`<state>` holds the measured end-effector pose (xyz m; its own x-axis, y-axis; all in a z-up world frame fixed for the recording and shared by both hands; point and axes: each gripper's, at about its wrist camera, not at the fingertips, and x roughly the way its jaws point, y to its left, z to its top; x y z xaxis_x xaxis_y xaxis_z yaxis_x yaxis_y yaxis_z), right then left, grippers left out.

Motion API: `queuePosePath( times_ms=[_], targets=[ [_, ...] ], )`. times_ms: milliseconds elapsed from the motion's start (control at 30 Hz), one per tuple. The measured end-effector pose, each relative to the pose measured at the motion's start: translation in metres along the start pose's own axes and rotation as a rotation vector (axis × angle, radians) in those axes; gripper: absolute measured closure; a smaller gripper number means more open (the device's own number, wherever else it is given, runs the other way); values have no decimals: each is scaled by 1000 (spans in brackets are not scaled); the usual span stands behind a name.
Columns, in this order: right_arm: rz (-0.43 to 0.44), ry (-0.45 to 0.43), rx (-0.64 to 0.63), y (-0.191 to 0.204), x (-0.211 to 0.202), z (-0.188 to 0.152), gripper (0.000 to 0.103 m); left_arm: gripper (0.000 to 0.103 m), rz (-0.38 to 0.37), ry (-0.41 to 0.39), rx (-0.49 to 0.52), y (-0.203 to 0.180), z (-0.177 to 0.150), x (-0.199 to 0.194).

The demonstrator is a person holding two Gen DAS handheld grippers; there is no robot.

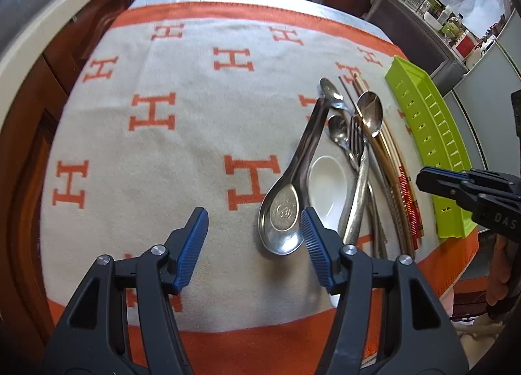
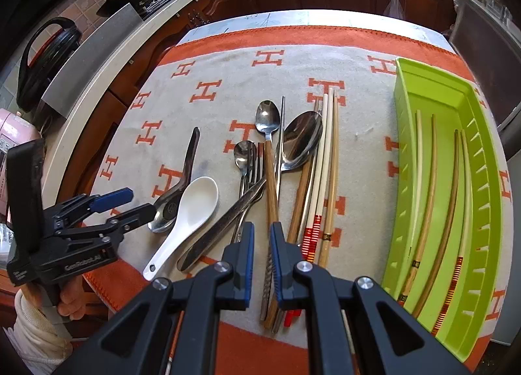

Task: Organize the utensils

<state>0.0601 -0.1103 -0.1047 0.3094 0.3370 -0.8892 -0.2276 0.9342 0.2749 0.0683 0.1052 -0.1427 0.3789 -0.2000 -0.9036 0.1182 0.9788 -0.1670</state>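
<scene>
Utensils lie loose mid-frame on the tabletop (image 2: 228, 88); some chopsticks are already in the green tray (image 2: 403, 153).

In my right wrist view the pile holds a white soup spoon (image 2: 192, 209), a steel soup spoon (image 2: 177, 186), a fork (image 2: 228, 212), three metal spoons and several chopsticks (image 2: 329, 163) on the orange-and-grey cloth. Four chopsticks lie lengthwise in the tray at the right of the frame. My right gripper (image 2: 262, 241) sits low centre, narrowed to a slim gap over a ridged metal stick; I cannot tell whether it touches. My left gripper (image 1: 254, 228) is spread wide, its right pad beside the steel spoon's bowl.
</scene>
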Motion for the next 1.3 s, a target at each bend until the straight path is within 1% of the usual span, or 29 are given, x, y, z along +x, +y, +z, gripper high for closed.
queuePosePath(
  times_ms=[100, 167, 267, 333, 367, 400, 433, 467, 500, 567, 600, 633, 667, 700, 733, 833, 867, 967, 1100, 1167, 1300],
  targets=[
    [6, 0, -9, 3, 1, -1, 93, 47, -15, 25, -15, 3, -2, 13],
    [9, -1, -17, 4, 2, -1, 93, 47, -11, 6, -4, 2, -2, 13],
    [10, 0, -31, 7, 3, -2, 93, 47, 7, -1, 22, -4, -2, 18],
    [8, 1, -41, 10, 4, -3, 93, 53, 33, -9, 53, -10, -3, 18],
    [7, 2, -44, 10, 4, -3, 93, 59, 48, -15, 73, -13, -4, 19],
    [7, 2, -47, 11, 5, -4, 93, 63, 63, -19, 84, -16, -5, 18],
    [7, 1, -50, 11, 5, -4, 93, 65, 86, -25, 103, -20, -6, 19],
    [7, 2, -52, 12, 5, -4, 93, 70, 98, -29, 117, -22, -7, 19],
    [7, 3, -55, 13, 6, -5, 93, 78, 90, -33, 121, -25, -8, 19],
    [6, 5, -61, 14, 6, -5, 93, 84, 80, -31, 124, -30, -9, 19],
    [6, 6, -64, 15, 6, -6, 93, 84, 86, -32, 127, -31, -10, 19],
    [7, 6, -66, 15, 7, -6, 93, 84, 86, -33, 119, -32, -9, 20],
    [7, 7, -70, 17, 7, -6, 93, 86, 80, -34, 109, -32, -9, 19],
    [7, 8, -75, 18, 7, -7, 93, 93, 76, -35, 96, -31, -10, 19],
    [9, 8, -78, 19, 7, -7, 93, 96, 65, -36, 72, -28, -9, 18],
    [25, 13, -81, 21, 8, -7, 93, 101, -32, -28, -40, -11, -9, 15],
    [34, 16, -78, 21, 9, -6, 93, 102, -51, -31, -61, -7, -9, 14],
    [71, 21, -73, 23, 12, -4, 93, 103, -50, -50, -77, -6, -11, 7],
    [125, 19, -65, 24, 20, 6, 93, 103, -14, -68, -99, -1, -13, -1],
    [155, 19, -57, 25, 25, 13, 93, 103, 1, -66, -129, 7, -14, -2],
    [172, 37, -50, 28, 42, 25, 93, 103, 8, -68, -166, 23, -18, -7]
  ],
)
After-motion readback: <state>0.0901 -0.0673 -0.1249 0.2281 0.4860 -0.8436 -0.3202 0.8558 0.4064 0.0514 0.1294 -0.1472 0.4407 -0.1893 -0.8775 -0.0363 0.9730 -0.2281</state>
